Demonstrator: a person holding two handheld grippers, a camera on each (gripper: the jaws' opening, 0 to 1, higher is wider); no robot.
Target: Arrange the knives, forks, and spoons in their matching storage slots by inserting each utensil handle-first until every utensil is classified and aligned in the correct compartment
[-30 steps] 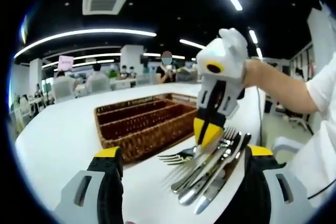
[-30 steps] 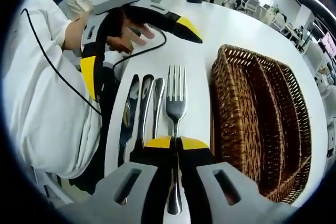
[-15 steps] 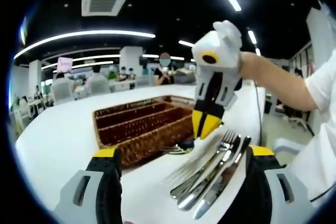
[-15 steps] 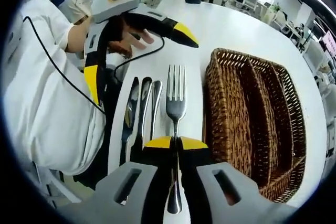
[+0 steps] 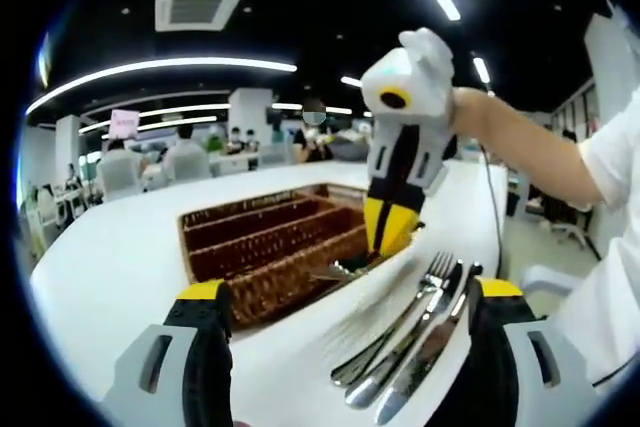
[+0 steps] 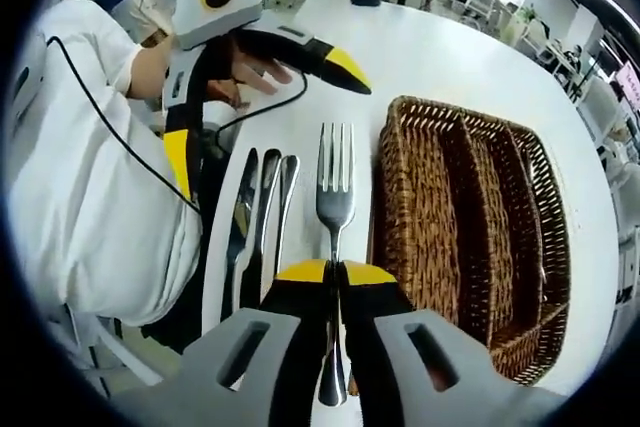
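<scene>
My right gripper (image 6: 333, 272) is shut on the handle of a fork (image 6: 335, 195), whose tines point away from me. It hangs above the white table, just left of the brown wicker basket (image 6: 392, 237) with three long slots. In the left gripper view the right gripper (image 5: 388, 232) holds that fork (image 5: 338, 271) slanted over the basket's (image 5: 290, 275) near corner. Three more pieces of cutlery (image 6: 258, 217) lie side by side on the table, also seen as cutlery (image 5: 405, 337) between my left jaws. My left gripper (image 5: 350, 292) stands wide open and holds nothing; it shows as the left gripper (image 6: 262, 114) beyond the cutlery.
The white table (image 6: 420, 57) stretches past the basket, and its edge (image 6: 205, 277) runs close to the left of the cutlery. A person in a white shirt (image 6: 90, 197) stands at that edge. A black cable (image 6: 270, 102) lies on the table. Seated people (image 5: 185, 152) are far behind.
My right gripper has lifted the fork off the table and carried it toward the basket's near side. The left gripper has stayed open in place.
</scene>
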